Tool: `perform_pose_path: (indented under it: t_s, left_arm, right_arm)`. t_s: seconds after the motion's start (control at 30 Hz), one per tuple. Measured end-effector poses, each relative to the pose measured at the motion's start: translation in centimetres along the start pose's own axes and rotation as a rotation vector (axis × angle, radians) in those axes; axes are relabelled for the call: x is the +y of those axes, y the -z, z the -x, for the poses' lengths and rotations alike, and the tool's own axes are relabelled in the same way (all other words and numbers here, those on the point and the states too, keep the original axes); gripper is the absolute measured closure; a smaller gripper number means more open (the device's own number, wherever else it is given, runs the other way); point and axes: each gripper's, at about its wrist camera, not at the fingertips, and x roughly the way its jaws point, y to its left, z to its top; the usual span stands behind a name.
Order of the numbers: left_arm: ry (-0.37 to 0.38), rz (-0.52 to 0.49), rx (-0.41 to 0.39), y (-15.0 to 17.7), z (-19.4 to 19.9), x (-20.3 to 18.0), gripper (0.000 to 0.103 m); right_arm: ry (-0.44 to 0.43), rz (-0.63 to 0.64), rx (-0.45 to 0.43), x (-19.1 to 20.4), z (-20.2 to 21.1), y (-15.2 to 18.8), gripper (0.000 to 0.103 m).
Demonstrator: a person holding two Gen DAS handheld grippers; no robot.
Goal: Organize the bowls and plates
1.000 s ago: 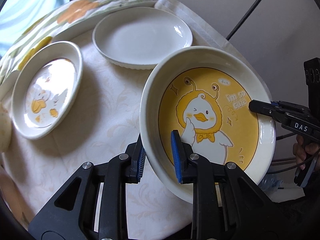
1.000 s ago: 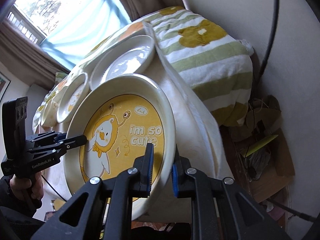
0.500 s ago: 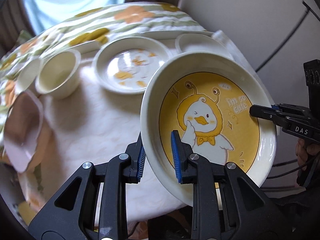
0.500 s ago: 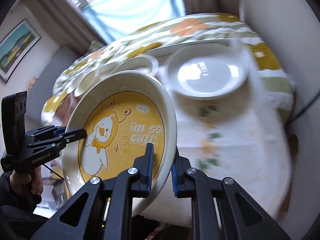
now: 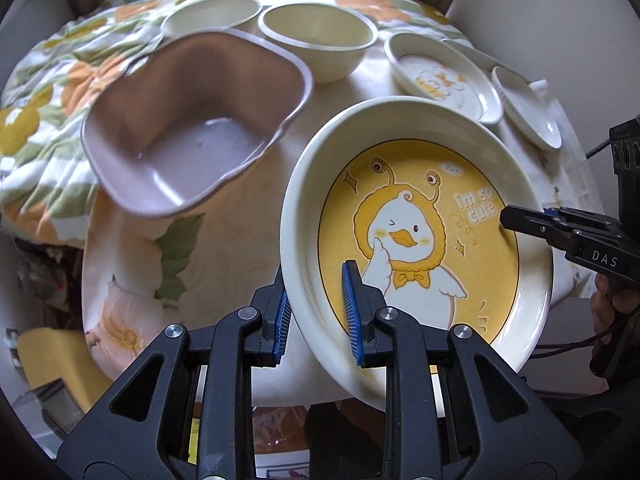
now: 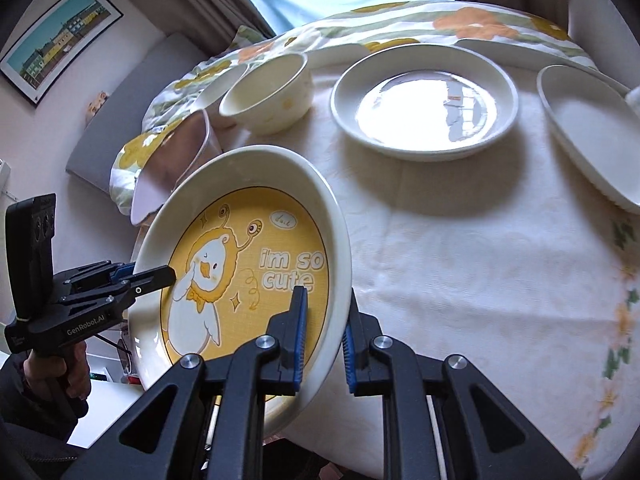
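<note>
- Duck plate [image 5: 420, 236]: we hold it tilted in the air above the near edge of the worktop [image 6: 460, 248], at lower centre of both views, touching nothing below.
- Left gripper [image 5: 316, 312]: its fingers are closed narrow on the plate's near-left rim, one pad inside the well, one behind.
- Right gripper [image 6: 324, 332]: its fingers pinch the opposite rim the same way.
- Risk, slip: each grip covers only a short arc of glazed rim. If either hand loosens, we judge that the plate could pivot on the other grip and drop.
- Risk, opposing pull: if our hands move apart or twist unevenly, the rim may lever out of the pads.
- Risk, collision: the purple square bowl [image 5: 192, 128] sits near, at upper left of the left view. A low sweep could strike it or the cream bowl [image 5: 318, 38].
- Risk, stacking: the small duck plate [image 5: 444, 76] at upper right is smaller, so setting ours on top would rock.
</note>
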Motion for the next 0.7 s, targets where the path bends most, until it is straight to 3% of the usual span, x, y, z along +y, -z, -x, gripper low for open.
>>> perform_pose_path:
  t_s: [0.17, 0.7]
  left_arm:
    - [0.011, 0.043, 0.002, 0.3, -1.7, 2.1, 0.083]
    - [-0.001, 0.048, -0.006, 0.0, -2.3, 2.0, 0.083]
  right_arm:
    - [0.013, 0.026, 0.002, 0.2, -2.0, -0.3, 0.088]
    - [0.062, 0.058, 0.011, 0.8, -4.0, -0.6, 0.085]
